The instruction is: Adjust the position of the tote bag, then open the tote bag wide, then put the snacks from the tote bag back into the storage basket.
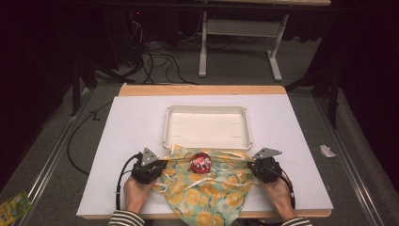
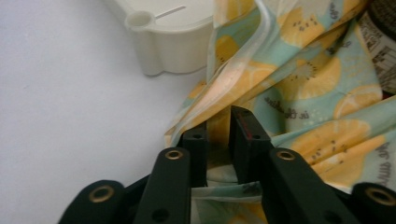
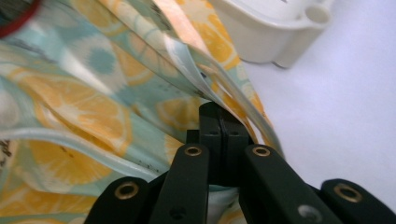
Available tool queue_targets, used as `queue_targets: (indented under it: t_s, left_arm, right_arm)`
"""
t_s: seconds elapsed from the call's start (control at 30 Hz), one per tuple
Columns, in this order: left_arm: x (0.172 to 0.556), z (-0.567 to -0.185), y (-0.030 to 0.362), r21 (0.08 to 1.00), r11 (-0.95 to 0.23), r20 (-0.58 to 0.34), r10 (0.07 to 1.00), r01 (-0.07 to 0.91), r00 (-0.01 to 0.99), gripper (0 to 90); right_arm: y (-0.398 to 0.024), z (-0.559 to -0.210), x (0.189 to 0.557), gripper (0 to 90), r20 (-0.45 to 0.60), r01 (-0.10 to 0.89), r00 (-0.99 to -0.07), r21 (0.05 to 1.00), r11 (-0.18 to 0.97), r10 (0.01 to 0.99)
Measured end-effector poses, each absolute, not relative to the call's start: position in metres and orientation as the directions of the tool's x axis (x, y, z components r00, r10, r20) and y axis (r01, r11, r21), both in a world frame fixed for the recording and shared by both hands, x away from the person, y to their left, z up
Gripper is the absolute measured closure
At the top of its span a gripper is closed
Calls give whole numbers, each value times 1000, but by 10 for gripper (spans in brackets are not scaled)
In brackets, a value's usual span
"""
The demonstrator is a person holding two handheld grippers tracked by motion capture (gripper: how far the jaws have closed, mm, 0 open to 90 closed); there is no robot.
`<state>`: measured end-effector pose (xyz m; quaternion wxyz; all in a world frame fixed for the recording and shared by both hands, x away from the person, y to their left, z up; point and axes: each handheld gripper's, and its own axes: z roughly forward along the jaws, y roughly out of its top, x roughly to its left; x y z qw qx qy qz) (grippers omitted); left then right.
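The left tongs [image 2: 219,128] stand slightly parted with a fold of the fruit-print cloth [image 1: 207,188] between them, barely pinched; the right tongs [image 3: 219,119] are clenched tight on the cloth's other edge. The cloth lies stretched between both tongs on the bench [image 1: 131,122], and a red-lidded jar [image 1: 201,163] sits on it midway between them, just short of the white tray [image 1: 207,127] beyond. If the loose left grip slips, that edge could drop and the jar may tip or roll off

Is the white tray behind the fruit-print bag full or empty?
Empty. The high view shows the white tray's bare floor; the red-lidded can sits in the fruit-print bag instead.
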<state>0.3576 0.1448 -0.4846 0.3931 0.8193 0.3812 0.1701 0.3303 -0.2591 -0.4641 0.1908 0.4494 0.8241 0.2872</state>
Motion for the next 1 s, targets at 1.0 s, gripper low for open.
queue_targets:
  t_s: [1.0]
  left_arm:
    - [335, -468, 145, 845, -328, -93, 686, 422, 721, 423]
  right_arm:
    - [-254, -437, 315, 569, 87, 521, -601, 797, 307, 794]
